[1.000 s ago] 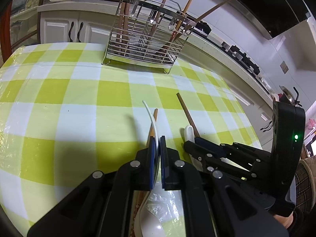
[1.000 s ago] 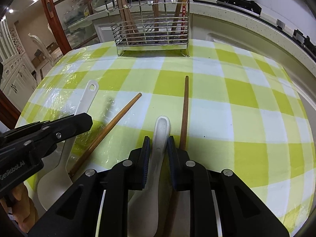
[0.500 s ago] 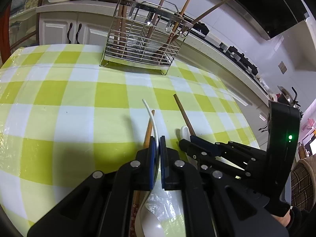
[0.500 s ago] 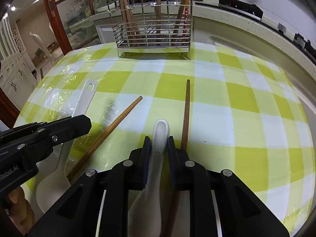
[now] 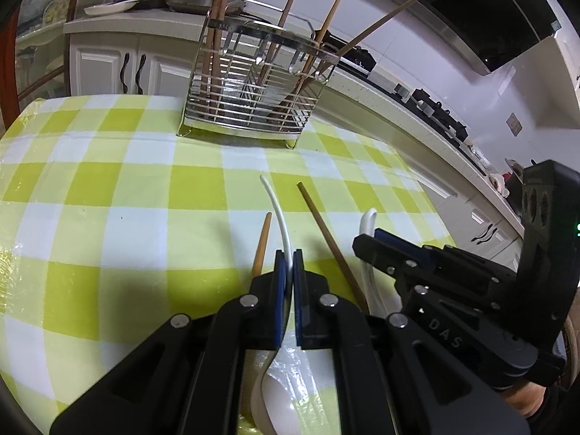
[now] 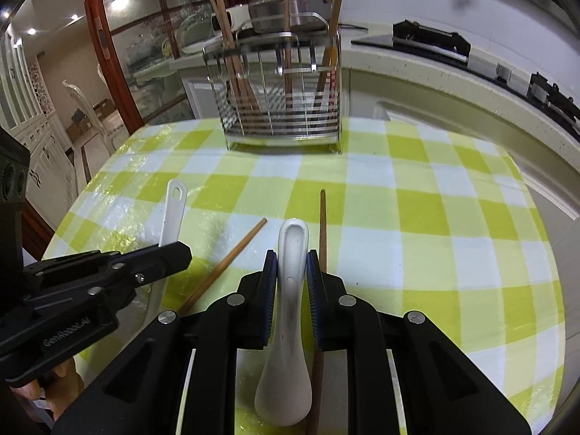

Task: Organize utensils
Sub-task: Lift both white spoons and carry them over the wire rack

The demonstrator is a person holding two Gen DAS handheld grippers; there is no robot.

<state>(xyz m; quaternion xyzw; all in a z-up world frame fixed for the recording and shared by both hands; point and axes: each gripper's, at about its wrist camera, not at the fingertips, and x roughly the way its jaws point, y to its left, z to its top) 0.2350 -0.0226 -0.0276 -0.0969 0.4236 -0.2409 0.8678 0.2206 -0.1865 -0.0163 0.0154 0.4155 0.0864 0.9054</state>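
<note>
My left gripper (image 5: 289, 259) is shut on the thin handle of a white rice paddle (image 5: 277, 206), held edge-up above the table; its handle with a hole shows in the right wrist view (image 6: 173, 214). My right gripper (image 6: 291, 259) is shut on a white ceramic spoon (image 6: 290, 290), also seen in the left wrist view (image 5: 368, 219). Two wooden chopsticks lie on the cloth: a light one (image 6: 232, 257) and a dark one (image 6: 322, 224). The wire utensil rack (image 5: 253, 101) with several chopsticks stands at the far edge.
The round table wears a yellow-and-white checked cloth (image 6: 435, 224). A kitchen counter (image 5: 417, 116) runs behind and to the right. A glass cabinet door with a red frame (image 6: 105, 47) stands at the left.
Both grippers have risen and moved towards the rack, each keeping its white utensil. The rack looks larger and nearer in both views. The chopsticks have stayed on the cloth.
</note>
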